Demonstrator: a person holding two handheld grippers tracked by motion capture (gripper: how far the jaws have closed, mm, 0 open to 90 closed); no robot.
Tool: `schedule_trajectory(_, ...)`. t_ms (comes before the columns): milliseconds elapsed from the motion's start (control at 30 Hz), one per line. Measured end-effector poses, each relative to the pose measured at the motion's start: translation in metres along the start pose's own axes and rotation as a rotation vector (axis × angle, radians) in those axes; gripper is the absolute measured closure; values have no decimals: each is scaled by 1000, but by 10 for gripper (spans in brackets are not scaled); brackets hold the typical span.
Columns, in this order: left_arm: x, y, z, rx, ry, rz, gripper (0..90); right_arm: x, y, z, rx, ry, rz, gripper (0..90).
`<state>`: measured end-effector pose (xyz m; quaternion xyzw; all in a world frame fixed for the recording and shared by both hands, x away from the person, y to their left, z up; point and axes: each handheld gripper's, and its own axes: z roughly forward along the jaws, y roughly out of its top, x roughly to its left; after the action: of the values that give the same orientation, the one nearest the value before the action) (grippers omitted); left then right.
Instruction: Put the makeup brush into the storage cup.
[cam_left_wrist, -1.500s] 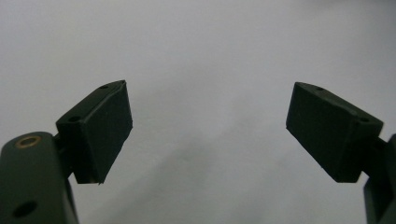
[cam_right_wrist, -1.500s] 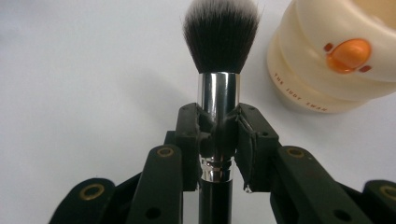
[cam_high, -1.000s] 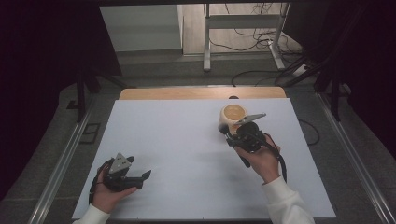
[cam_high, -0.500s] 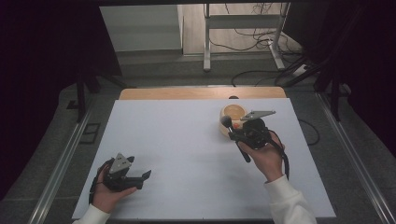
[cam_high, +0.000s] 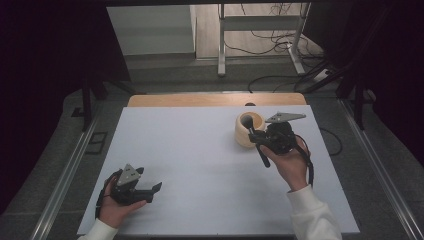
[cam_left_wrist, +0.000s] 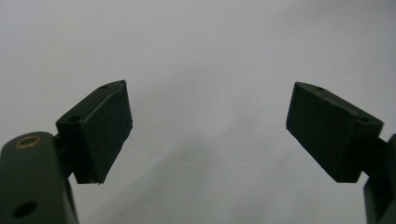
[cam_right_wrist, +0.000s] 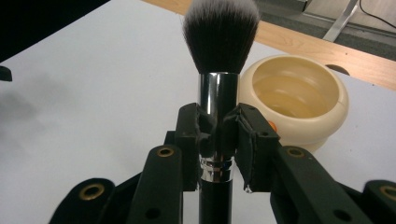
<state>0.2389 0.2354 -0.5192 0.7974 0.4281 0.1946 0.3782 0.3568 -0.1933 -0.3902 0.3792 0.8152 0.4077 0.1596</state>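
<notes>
Chrome shows on the ferrule of a makeup brush (cam_right_wrist: 219, 100), which is clamped there between the jaws of the right gripper (cam_right_wrist: 218, 135), closed tight on the metal. In the high view the right gripper (cam_high: 261, 136) is held above the right half of the white table (cam_high: 200, 160) by a hand (cam_high: 290, 162) with a white sleeve, the wrist angled in from the lower right; the brush (cam_high: 254, 137) is seen tilted, its dark bristle head raised over the rim of a cream-coloured bowl (cam_high: 246, 136) and its black handle slanting down toward the person. In the right gripper view the bowl (cam_right_wrist: 299, 105) is seen just beyond and to the side of the bristles, and nothing can be made out inside it. The left gripper (cam_high: 150, 192) is rested low at the near left of the table, well apart from the bowl, cradled in the left hand (cam_high: 114, 207). Its jaws are spread wide with nothing between them, the left gripper (cam_left_wrist: 208, 135) looking onto bare table surface.
</notes>
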Motion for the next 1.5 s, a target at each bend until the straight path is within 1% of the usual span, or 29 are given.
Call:
schedule_trajectory(200, 0, 0, 0, -1, 0, -4, 150, -3, 1, 3, -10, 7, 18, 716)
schedule_trajectory(467, 0, 0, 0, -1, 0, -6, 150, -10, 4, 5, -35, 1, 41, 715)
schedule_trajectory(800, 1, -1, -1, -1, 0, -8, 150, -15, 9, 7, -59, -12, 45, 715)
schedule_trajectory(967, 1, -1, -1, -2, 0, -8, 149, -18, 13, 9, -78, -17, 60, 715)
schedule_trajectory(1500, 1, -1, -1, -3, -1, -8, 150, -25, 21, 8, -115, -26, 76, 715)
